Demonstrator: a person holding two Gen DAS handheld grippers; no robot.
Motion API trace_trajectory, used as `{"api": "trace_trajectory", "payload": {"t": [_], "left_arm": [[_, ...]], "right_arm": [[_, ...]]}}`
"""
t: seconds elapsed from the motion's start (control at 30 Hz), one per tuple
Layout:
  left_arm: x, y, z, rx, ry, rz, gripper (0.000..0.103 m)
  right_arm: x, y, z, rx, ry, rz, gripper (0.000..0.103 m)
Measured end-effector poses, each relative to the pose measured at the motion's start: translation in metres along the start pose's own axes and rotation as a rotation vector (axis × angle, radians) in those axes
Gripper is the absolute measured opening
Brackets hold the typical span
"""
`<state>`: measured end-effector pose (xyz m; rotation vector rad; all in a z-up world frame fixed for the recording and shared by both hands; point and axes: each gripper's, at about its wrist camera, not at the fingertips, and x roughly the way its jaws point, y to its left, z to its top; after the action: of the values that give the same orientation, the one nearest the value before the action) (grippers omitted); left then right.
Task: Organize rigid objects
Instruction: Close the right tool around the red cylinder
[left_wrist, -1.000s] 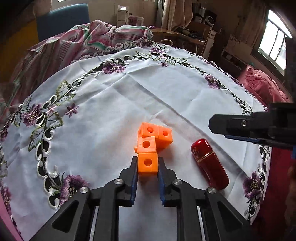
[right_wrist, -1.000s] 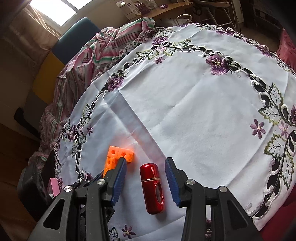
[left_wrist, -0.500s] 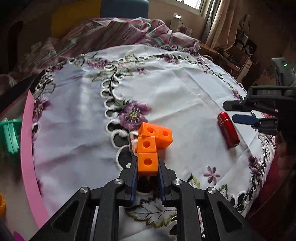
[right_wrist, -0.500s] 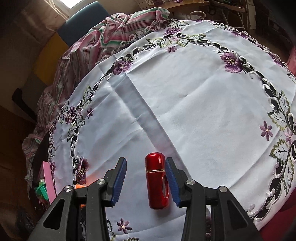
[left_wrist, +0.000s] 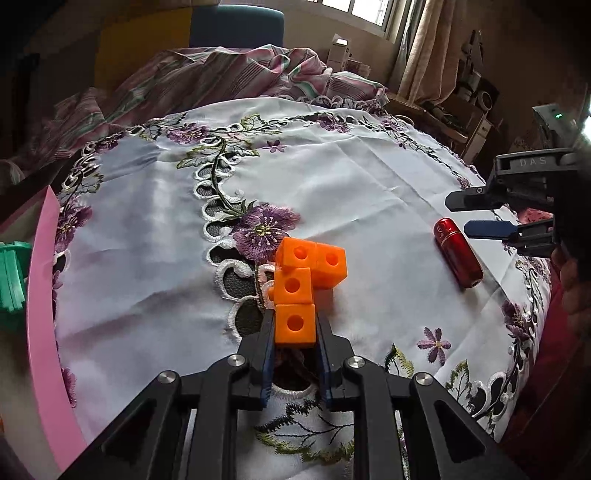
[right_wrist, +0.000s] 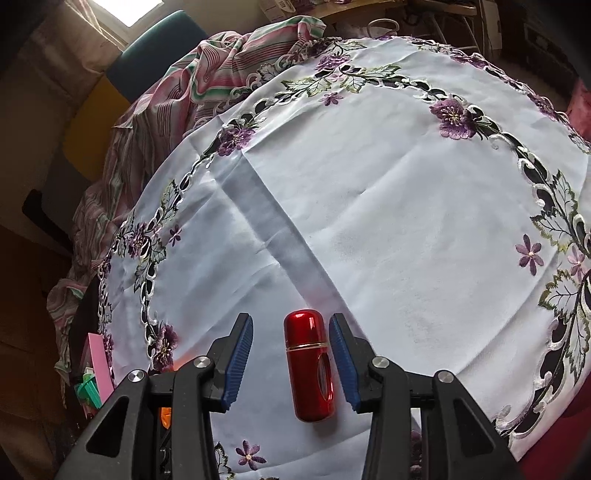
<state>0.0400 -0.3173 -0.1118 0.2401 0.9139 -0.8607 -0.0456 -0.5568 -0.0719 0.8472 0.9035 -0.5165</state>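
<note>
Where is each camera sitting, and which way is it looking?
Left wrist: rides on the left gripper, looking down along its fingers at the orange blocks they clamp; the right gripper shows at the right edge.
Right wrist: rides on the right gripper, looking down at the red capsule lying between its open fingers.
Shared: the red capsule, the flowered tablecloth and the pink tray.

Two wrist fisheyes, close, angled down along their fingers; both showed the tablecloth (left_wrist: 369, 177) and red tube (right_wrist: 309, 369).
</note>
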Motion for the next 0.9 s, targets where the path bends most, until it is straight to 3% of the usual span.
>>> {"api": "trace_trajectory", "payload": {"t": [0.2, 0.37, 0.43, 0.47, 0.63, 0.8, 0.9], "left_arm": [[0.000, 0.004, -0.001, -0.020, -0.005, -0.021, 0.020], [0.000, 0.010, 0.000, -0.059, 0.001, -0.054, 0.020], [0.000, 0.011, 0.000, -0.063, 0.001, -0.060, 0.020], [0.000, 0.011, 0.000, -0.065, 0.001, -0.061, 0.020], [-0.001, 0.013, 0.001, -0.079, 0.006, -0.076, 0.020], [-0.001, 0.013, 0.001, -0.078, 0.009, -0.075, 0.020], [-0.001, 0.013, 0.001, -0.077, 0.014, -0.074, 0.020]], "right_arm": [[0.010, 0.007, -0.003, -0.037, 0.033, -0.035, 0.043], [0.024, 0.017, -0.008, -0.125, 0.062, -0.126, 0.043], [0.031, 0.026, -0.014, -0.215, 0.068, -0.219, 0.029], [0.032, 0.031, -0.017, -0.252, 0.067, -0.240, 0.027], [0.042, 0.054, -0.031, -0.395, 0.097, -0.257, 0.029], [0.041, 0.046, -0.026, -0.347, 0.102, -0.213, 0.031], [0.041, 0.050, -0.027, -0.380, 0.099, -0.232, 0.031]]}}
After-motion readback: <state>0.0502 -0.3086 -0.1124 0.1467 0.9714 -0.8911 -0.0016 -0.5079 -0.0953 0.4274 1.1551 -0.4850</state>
